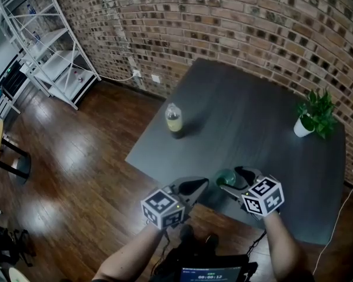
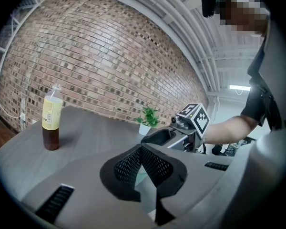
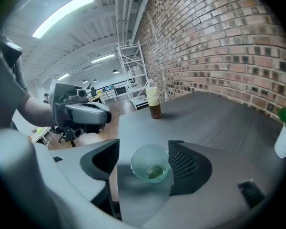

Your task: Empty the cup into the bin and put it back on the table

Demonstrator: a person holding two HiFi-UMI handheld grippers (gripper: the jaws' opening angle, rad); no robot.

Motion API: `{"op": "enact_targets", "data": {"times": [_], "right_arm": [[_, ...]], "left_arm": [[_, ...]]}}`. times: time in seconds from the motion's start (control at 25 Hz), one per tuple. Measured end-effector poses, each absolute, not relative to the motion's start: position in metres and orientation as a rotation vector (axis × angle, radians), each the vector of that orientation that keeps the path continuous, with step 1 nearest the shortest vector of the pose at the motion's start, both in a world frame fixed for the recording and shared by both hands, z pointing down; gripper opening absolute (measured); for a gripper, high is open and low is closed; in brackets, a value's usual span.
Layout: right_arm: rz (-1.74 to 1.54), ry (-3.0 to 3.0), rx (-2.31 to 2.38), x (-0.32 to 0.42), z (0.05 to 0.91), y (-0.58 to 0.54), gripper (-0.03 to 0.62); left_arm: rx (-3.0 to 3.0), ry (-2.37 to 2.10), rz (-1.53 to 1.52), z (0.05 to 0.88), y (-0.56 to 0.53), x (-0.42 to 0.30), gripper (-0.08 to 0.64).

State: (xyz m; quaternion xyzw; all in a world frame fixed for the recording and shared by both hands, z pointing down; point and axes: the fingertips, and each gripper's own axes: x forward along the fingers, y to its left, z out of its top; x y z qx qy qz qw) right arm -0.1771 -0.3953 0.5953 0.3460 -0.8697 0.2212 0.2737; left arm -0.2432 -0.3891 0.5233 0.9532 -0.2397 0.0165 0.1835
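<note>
Grasp step, I judge: the right tool (image 3: 145,148) stands open around the cup (image 3: 150,165) at the six o'clock edge of the surface (image 1: 253,116); the left tool (image 2: 142,149) is closed, empty. Next: squeeze gently, lift level

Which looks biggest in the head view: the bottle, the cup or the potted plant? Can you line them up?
1. Potted plant
2. Bottle
3. Cup, only partly showing, so that one's less sure.
</note>
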Motion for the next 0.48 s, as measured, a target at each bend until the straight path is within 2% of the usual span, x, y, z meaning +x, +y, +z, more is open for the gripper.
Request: {"op": "enact_targets", "data": {"times": [0.04, 0.48], "right_arm": [[0.594, -2.342, 0.931, -0.179, 0.595, -0.397, 0.339], [0.588, -2.354, 0.943, -0.184, 0.603, -0.406, 0.339]], "left_arm": [[2.687, -0.680, 0.049, 0.524, -0.390, -0.243, -0.008], [2.649, -0.682, 0.022, 0.530, -0.398, -0.247, -0.008]]}}
